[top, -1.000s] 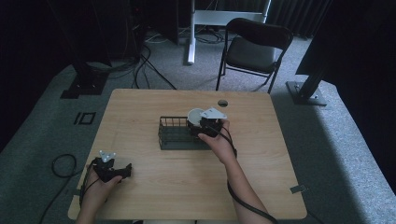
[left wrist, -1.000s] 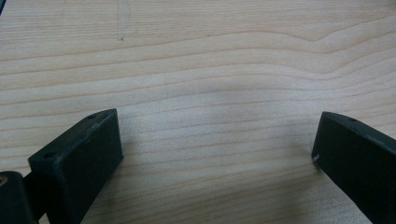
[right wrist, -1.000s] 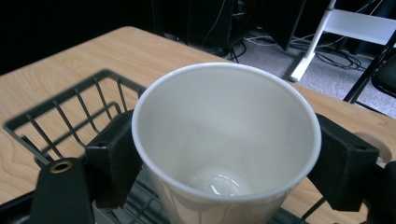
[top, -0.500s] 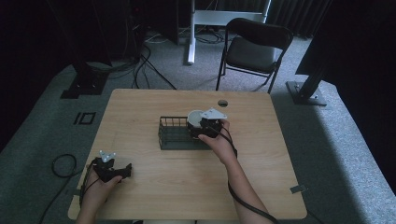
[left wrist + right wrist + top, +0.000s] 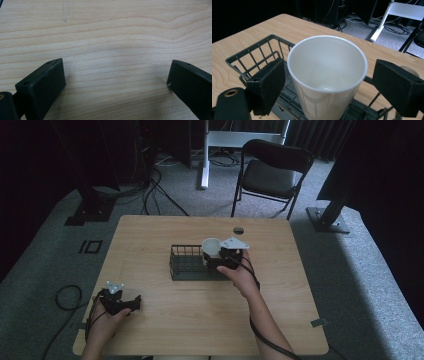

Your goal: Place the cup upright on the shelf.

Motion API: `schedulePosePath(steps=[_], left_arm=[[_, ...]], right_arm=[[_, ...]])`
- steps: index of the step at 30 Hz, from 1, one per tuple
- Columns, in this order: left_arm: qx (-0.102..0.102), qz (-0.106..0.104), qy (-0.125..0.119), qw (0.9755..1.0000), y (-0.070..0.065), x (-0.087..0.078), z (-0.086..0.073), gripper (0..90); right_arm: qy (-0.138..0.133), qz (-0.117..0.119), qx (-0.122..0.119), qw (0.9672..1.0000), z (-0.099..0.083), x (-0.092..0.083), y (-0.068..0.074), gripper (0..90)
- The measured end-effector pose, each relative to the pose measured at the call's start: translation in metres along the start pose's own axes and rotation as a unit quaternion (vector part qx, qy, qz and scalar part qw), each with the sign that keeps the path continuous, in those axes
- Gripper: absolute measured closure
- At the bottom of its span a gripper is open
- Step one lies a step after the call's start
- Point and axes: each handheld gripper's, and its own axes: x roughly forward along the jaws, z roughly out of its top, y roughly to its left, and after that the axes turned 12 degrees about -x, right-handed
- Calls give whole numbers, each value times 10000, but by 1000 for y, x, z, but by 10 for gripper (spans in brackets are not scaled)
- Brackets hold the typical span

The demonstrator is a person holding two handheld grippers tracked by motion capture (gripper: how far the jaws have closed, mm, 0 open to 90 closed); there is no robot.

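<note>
A white paper cup (image 5: 211, 246) stands upright and empty at the right end of a dark wire basket (image 5: 186, 266) in the middle of the wooden table (image 5: 200, 320). My right gripper (image 5: 215, 257) is open, one jaw on each side of the cup (image 5: 327, 65), with small gaps to its wall. The basket (image 5: 254, 53) shows below and behind the cup in the right gripper view. Near the table's front left corner, my left gripper (image 5: 133, 302) rests open over bare wood. Nothing lies between its fingers (image 5: 45, 82).
A round cable hole (image 5: 238, 230) sits in the tabletop behind the basket. Beyond the far edge stand a black folding chair (image 5: 272, 175) and a white stand leg (image 5: 205, 155). Cables lie on the grey carpet at left.
</note>
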Motion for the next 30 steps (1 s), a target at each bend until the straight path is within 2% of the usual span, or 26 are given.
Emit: schedulePosePath(steps=[9, 14, 24, 30], left_arm=[[-1, 0, -3, 10000, 0, 0, 0, 19], [-4, 0, -16, 10000, 0, 0, 0, 19], [-7, -1, -11, 10000, 0, 0, 0, 19], [3, 0, -4, 10000, 0, 0, 0, 19]], right_arm=[[-50, 18, -39, 10000, -8, -17, 3, 112], [-14, 11, -36, 10000, -13, -20, 3, 112], [63, -28, -58, 10000, -32, -34, 1, 112], [96, -50, 10, 9999, -44, -41, -2, 112]])
